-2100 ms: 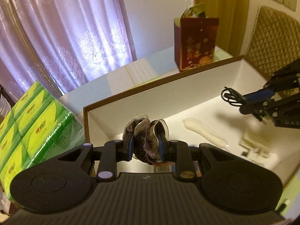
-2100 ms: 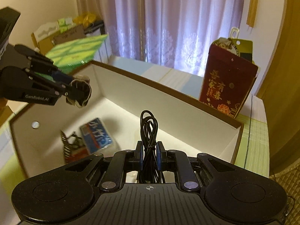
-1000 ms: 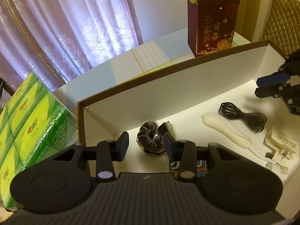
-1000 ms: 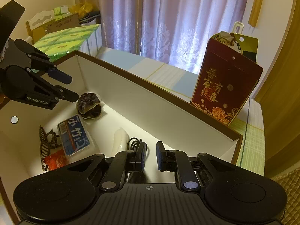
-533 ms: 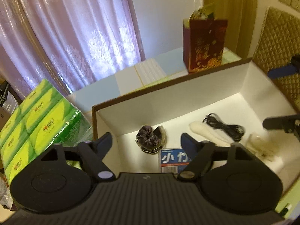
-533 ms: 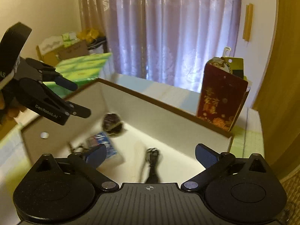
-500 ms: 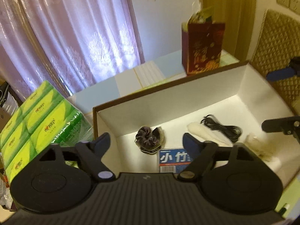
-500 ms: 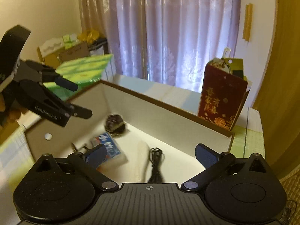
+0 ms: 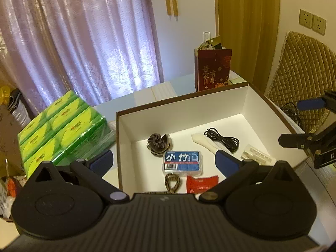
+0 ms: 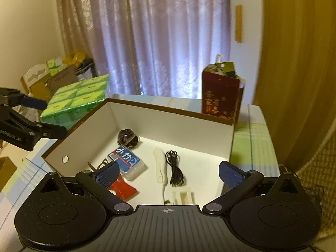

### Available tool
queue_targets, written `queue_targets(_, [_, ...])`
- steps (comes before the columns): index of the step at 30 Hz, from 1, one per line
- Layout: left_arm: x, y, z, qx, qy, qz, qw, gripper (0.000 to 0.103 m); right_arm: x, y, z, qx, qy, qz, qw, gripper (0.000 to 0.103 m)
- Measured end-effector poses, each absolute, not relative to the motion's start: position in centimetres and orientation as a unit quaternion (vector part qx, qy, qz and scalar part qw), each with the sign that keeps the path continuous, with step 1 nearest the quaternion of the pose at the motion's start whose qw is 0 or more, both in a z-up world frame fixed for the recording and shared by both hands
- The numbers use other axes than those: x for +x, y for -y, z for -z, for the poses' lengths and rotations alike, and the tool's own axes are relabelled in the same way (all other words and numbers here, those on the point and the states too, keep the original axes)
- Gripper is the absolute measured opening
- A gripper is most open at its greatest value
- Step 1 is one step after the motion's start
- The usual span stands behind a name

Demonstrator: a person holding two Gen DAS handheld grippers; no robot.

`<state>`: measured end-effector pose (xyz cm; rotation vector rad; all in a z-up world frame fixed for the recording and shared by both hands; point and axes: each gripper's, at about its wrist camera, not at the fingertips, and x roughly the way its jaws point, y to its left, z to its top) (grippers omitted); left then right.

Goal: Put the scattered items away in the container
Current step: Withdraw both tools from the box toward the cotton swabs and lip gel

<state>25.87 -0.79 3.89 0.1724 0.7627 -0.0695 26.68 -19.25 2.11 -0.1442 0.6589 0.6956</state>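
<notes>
A white-lined cardboard box (image 9: 189, 109) (image 10: 168, 117) sits on the table. Inside lie a dark scrunchie (image 9: 158, 143) (image 10: 127, 137), a coiled black cable (image 9: 223, 139) (image 10: 175, 168), a white elongated item (image 9: 204, 142) (image 10: 160, 168), a blue tissue pack (image 9: 182, 162) (image 10: 127, 162), a red packet (image 9: 201, 183) (image 10: 122, 189), a brown hair clip (image 9: 172, 183) and a white plug (image 9: 257, 156) (image 10: 182, 197). My left gripper (image 9: 164, 162) (image 10: 46, 118) hangs wide open above the box's near left side, holding nothing. My right gripper (image 10: 169, 173) (image 9: 294, 122) is wide open over the right end, also holding nothing.
A green multipack of tissues (image 9: 61, 130) (image 10: 77, 98) stands left of the box. A dark red gift bag (image 9: 212, 69) (image 10: 221, 96) stands behind it. Purple curtains (image 9: 84, 37) hang at the back. A quilted chair back (image 9: 302, 73) is at the right.
The left gripper let go of the scrunchie and the right let go of the cable; both now lie in the box. Both grippers opened wide and drew up and back.
</notes>
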Motion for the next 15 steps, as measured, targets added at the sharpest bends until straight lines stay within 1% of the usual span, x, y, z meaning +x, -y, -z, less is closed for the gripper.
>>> queue_targets(6, [22.2, 0.0, -3.9, 0.06, -0.387, 0.012, 0.92, 0.102, 22.8, 20.8, -2.5, -0.039, -0.315, -0.315, 0.895, 0.103])
queue_targets(15, [16.9, -0.1, -4.1, 0.037, -0.402, 0.005, 0.915, 0.102, 18.0, 20.8, -3.6, -0.027, -0.309, -0.3, 0.902, 0.103])
